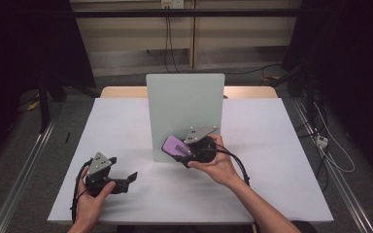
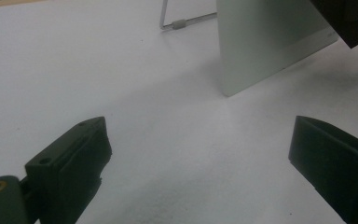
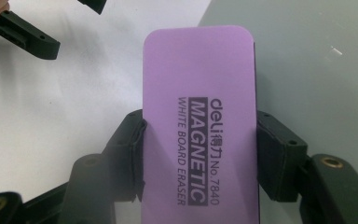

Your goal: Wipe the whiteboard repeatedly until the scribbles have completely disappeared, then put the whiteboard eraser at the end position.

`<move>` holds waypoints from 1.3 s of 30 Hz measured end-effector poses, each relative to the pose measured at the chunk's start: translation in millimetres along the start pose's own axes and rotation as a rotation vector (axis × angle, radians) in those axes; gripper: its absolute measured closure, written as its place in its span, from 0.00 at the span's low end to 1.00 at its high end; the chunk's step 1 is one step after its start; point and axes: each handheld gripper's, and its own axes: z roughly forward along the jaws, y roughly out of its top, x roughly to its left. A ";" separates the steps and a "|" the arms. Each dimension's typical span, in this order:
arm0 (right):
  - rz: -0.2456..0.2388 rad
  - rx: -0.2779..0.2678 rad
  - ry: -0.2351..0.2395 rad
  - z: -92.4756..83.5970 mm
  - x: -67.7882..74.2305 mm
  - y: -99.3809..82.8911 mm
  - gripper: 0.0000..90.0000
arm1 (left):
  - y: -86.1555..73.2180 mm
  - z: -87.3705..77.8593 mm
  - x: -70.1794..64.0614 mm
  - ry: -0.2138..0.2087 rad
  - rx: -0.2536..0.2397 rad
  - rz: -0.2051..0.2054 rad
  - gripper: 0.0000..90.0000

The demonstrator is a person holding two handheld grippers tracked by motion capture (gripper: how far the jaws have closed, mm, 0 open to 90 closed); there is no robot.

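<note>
From above, one purple eraser [image 1: 174, 144] sits clamped in the right gripper [image 1: 182, 148], against the one upright board [image 1: 184, 114]; the left gripper [image 1: 126, 180] rests apart on the table [image 1: 272, 160]. Along the left gripper's own jaws, spread and empty, bare table lies between them and the board's edge [image 2: 261, 46] ahead. Along the right gripper's jaws, both pads squeeze the eraser's [image 3: 198, 116] long sides.

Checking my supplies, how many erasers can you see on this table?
1. The purple eraser is clamped in the right gripper, in front of the upright whiteboard. Others may be hidden behind the board.
</note>
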 end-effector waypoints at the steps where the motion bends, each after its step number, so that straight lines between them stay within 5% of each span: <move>1: 0.009 -0.006 0.001 -1.9 -0.9 -1.6 0.47 | -0.1 -0.1 -0.4 0.001 -0.001 -0.006 0.06; 11: 0.071 -0.008 0.031 -13.0 -5.6 -11.3 0.47 | -0.4 -1.0 -0.4 -0.001 -0.003 -0.008 0.06; 39: 0.130 0.076 0.070 -36.1 -12.1 -26.3 0.47 | -1.5 -0.2 2.1 -0.004 -0.003 -0.020 0.06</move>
